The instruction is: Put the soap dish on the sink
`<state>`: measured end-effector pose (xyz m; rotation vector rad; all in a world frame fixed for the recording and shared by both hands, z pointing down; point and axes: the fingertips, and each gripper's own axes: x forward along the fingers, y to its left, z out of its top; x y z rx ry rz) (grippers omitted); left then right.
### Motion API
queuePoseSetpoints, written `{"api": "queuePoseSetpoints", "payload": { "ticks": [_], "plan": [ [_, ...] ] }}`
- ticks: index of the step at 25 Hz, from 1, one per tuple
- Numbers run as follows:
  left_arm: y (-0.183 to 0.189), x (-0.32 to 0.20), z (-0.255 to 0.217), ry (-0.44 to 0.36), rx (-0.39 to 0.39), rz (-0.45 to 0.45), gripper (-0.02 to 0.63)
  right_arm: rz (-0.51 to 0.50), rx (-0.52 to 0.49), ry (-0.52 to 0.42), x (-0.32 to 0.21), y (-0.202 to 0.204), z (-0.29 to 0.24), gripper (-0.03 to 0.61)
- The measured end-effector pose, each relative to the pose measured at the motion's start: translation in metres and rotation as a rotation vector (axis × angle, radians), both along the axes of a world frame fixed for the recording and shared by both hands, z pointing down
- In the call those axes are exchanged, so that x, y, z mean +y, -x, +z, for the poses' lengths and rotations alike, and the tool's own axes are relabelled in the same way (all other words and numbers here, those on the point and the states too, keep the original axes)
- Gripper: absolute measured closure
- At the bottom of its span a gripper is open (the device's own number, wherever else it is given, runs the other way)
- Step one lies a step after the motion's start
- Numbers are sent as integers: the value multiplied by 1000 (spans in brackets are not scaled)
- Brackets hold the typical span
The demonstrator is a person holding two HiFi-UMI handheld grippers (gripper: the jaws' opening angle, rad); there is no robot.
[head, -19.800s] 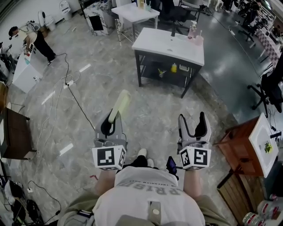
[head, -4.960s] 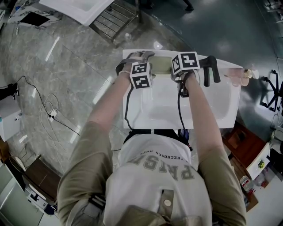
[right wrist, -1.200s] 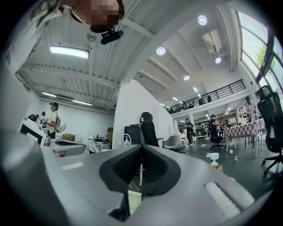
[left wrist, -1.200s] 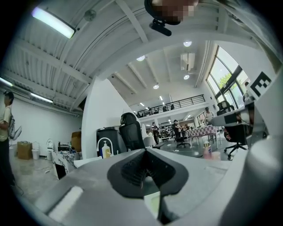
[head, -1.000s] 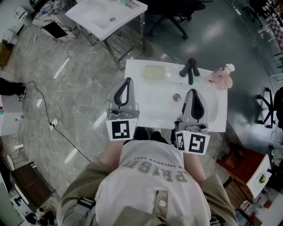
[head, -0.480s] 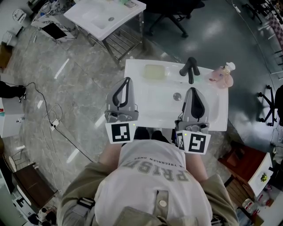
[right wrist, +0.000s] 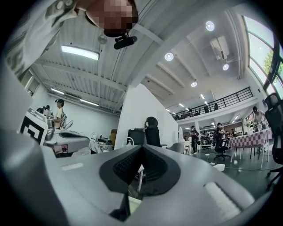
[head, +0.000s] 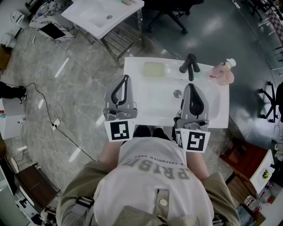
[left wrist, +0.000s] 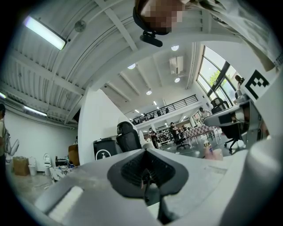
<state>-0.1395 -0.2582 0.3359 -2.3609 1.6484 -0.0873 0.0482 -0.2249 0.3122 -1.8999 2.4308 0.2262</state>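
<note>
The pale green soap dish [head: 154, 69] lies flat on the back left rim of the white sink [head: 213, 110], to the left of the black faucet [head: 190, 66]. Nothing touches the dish. My left gripper [head: 126, 78] hangs shut and empty over the sink's near left edge, well short of the dish. My right gripper [head: 191, 85] is shut and empty too, above the basin just on the near side of the drain [head: 177, 93]. The left gripper view shows the left gripper [left wrist: 146, 182] with its jaws closed on nothing, and the right gripper view shows the same of the right gripper [right wrist: 139, 173]. Both point out level over the hall.
A pink soap bottle [head: 222, 73] stands on the sink's back right corner. A second white sink [head: 99, 13] on a metal frame stands farther off to the left. Cables [head: 53, 123] trail over the floor at the left, and a brown wooden cabinet [head: 245, 159] is at the right.
The soap dish, earlier carried in the left gripper away from the sink, now lies on the sink's rim. Both grippers have drawn back to the near edge. Over the last second nothing moved.
</note>
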Motion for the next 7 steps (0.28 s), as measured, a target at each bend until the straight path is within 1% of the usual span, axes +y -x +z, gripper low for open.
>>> {"api": "queuePoseSetpoints", "payload": {
  "ticks": [3,7],
  "plan": [
    [-1,0,2,17,12,-4,607,-4,10,-13,-1,1,-3,580],
    [-4,1,-2,1,-20,9,607,-11,18,-31,-1,3,-7,580]
  ]
}}
